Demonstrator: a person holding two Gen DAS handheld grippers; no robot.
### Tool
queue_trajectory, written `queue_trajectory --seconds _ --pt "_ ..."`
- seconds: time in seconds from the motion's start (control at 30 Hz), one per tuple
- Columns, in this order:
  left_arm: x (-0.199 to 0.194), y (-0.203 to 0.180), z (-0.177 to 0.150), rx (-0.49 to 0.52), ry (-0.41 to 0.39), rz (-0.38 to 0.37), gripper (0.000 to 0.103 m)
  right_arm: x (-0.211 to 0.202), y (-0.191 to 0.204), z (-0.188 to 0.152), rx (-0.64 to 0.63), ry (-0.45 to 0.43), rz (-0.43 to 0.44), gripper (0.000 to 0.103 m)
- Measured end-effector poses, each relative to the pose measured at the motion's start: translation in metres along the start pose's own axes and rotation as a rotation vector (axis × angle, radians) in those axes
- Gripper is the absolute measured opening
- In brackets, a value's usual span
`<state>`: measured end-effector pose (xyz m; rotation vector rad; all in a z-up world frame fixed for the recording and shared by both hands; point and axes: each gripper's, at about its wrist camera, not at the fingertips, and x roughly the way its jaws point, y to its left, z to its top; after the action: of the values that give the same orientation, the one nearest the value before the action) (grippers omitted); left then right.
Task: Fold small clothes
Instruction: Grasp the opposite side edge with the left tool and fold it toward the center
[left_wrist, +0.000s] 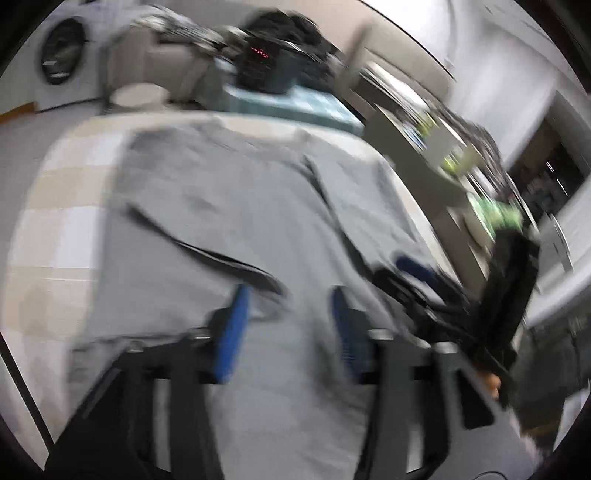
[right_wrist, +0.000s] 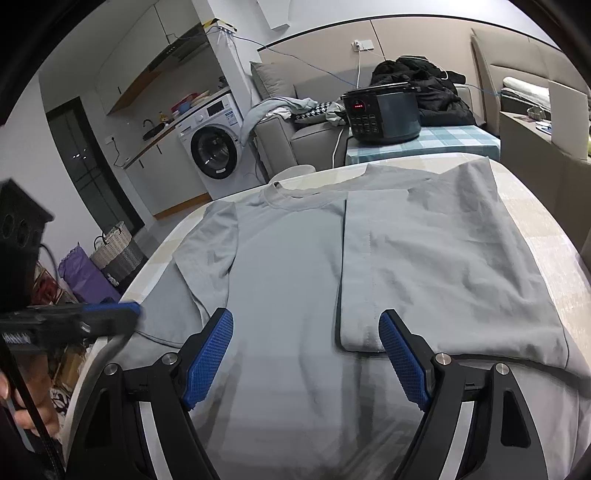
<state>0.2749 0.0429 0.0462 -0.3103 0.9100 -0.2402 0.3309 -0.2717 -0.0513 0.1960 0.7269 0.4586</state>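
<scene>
Here we see one grey T-shirt (right_wrist: 295, 266) spread mid-frame on one table (right_wrist: 535, 221), its right side folded inward, with our two grippers, left gripper (left_wrist: 284, 328) and right gripper (right_wrist: 306, 354), both spread wide and empty.

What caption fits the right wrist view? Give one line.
Open right gripper above a grey T-shirt, its right side folded inward on the table.

Shirt: a grey T-shirt (right_wrist: 295, 266) is lying flat on the table (right_wrist: 535, 221), its right side folded over.
Right gripper (right_wrist: 306, 354): hanging above the shirt, blue fingers wide apart.
Left gripper (right_wrist: 110, 314): poking in beside the sleeve.
Behind: a cooker (right_wrist: 382, 114) is sitting near a washing machine (right_wrist: 214, 140).
</scene>
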Motion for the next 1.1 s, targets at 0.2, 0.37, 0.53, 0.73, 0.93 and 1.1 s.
queue_trajectory --seconds 0.2,0.37,0.53,0.73,0.93,1.1 --pt "0.011 0.076 0.027 -0.205 -0.088 0.140 0.072 0.003 0.003 -0.002 -0.023 0.008 -0.018 0.083" --pt "0.055 0.091 0.048 -0.154 -0.055 0.225 0.067 0.004 -0.002 -0.002 -0.006 0.011 -0.021 0.083" --pt "0.108 0.089 0.061 -0.095 -0.008 0.324 0.063 0.006 -0.004 -0.001 0.011 0.021 -0.020 0.083" --pt "0.125 0.096 0.058 -0.095 -0.014 0.260 0.007 0.009 -0.002 -0.001 0.013 0.034 -0.016 0.083" --pt "0.118 0.074 0.065 -0.099 -0.039 0.206 0.000 0.010 0.000 -0.002 0.007 0.038 -0.020 0.083" --pt "0.116 0.012 0.097 -0.017 -0.062 0.120 0.000 0.010 -0.003 -0.003 0.012 0.036 -0.032 0.083"
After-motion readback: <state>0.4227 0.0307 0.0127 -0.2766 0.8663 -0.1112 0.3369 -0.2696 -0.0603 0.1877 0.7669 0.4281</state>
